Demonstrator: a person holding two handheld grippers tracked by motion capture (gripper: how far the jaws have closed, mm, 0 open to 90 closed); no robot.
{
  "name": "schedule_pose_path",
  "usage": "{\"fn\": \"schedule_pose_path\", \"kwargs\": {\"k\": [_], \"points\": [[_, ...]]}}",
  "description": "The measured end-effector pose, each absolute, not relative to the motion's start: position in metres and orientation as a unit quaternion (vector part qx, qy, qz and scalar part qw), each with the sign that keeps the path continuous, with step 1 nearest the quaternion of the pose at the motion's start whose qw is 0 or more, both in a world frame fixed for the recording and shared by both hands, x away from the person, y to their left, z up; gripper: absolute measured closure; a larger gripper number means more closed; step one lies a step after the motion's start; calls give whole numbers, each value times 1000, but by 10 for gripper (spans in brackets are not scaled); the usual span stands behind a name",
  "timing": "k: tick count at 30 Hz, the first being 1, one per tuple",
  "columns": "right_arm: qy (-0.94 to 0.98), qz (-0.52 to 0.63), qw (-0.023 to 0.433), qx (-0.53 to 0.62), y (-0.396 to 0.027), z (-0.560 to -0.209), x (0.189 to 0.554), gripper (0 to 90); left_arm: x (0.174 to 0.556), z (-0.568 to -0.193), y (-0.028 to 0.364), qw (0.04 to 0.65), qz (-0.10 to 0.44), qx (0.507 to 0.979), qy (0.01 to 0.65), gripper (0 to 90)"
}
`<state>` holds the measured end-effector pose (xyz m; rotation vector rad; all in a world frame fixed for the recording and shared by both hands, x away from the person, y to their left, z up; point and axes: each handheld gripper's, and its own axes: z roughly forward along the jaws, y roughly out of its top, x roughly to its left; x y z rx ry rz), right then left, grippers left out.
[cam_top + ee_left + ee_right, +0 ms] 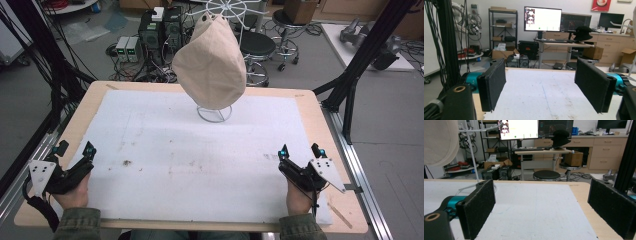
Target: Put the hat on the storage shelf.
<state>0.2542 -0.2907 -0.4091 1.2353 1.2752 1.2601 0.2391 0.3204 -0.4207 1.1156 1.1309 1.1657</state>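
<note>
A beige cloth cap [210, 61] hangs over a white wire stand [215, 112] at the back middle of the table; its edge shows at the upper left of the right gripper view as the cap [439, 141]. My left gripper [75, 150] rests at the table's near left corner, jaws wide apart and empty, seen close as the left gripper [544, 87]. At the near right, my right gripper [301, 150] also stands open with nothing between its jaws, shown as the right gripper [544, 212]. Both grippers are far from the cap.
A white foam mat [200, 160] covers the wooden table [320, 125]. Black frame posts [360, 55] stand at the right, cables [45, 65] at the left. Behind the table are stools [257, 47], computers and desks.
</note>
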Motion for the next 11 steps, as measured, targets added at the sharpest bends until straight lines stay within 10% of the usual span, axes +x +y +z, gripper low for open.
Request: {"fn": "schedule_pose_path", "kwargs": {"k": [11], "points": [[524, 512, 458, 503, -291, -410, 255, 68, 240, -421, 321, 555, 489, 473, 478, 253]]}}
